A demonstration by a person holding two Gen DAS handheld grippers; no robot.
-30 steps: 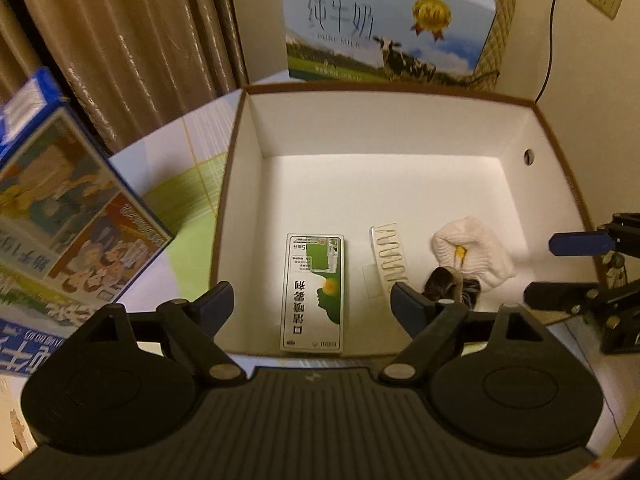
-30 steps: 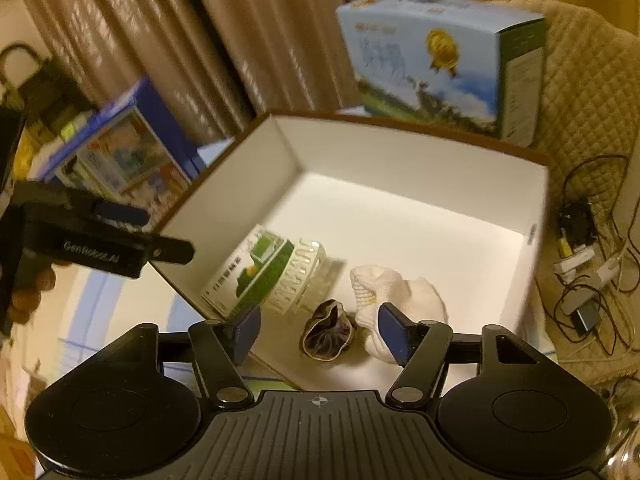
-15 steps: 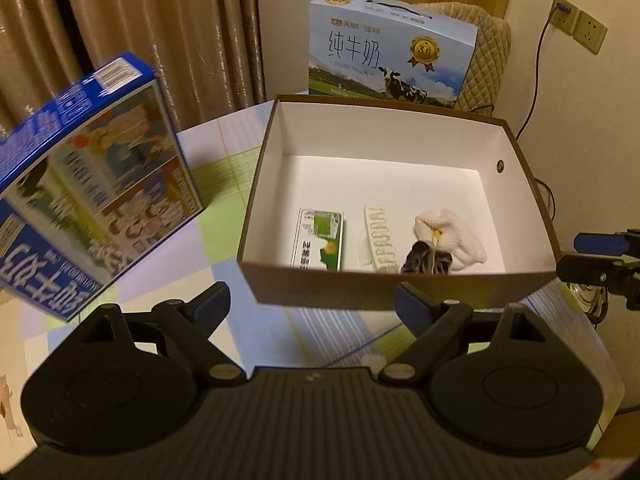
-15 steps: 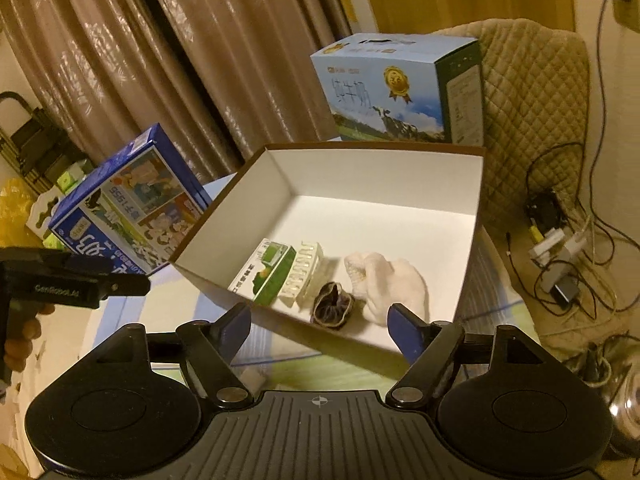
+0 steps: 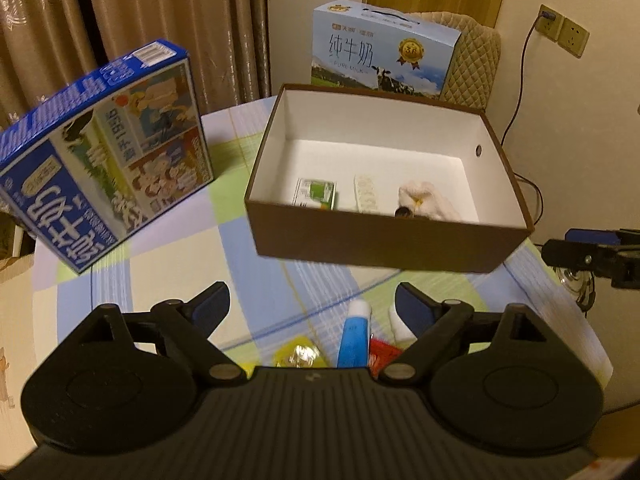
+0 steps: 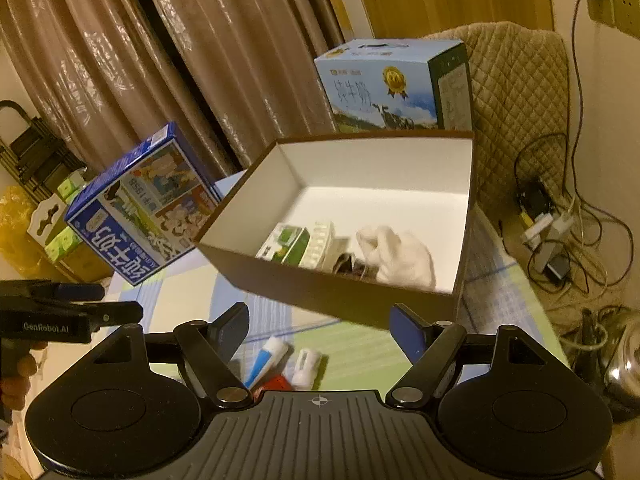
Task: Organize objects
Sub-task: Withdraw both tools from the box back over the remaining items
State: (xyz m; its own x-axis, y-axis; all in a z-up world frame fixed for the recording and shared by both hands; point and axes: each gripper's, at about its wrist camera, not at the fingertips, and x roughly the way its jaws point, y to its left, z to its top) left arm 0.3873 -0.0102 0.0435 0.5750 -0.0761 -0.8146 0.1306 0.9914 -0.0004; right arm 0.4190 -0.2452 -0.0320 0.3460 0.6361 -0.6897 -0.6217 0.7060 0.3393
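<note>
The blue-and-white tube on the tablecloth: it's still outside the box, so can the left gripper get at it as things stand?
Probably yes. The blue-and-white tube lies on the tablecloth just ahead of the open left gripper, between its fingers' line. A yellow packet and a red packet crowd its sides.

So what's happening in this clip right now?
A person is tidying small things into a brown box, one gripper in each hand. The left gripper and right gripper are both open and empty, held in front of the box. Inside lie a green carton, a pill strip and a white cloth. A blue tube and a yellow packet wait on the table.
</note>
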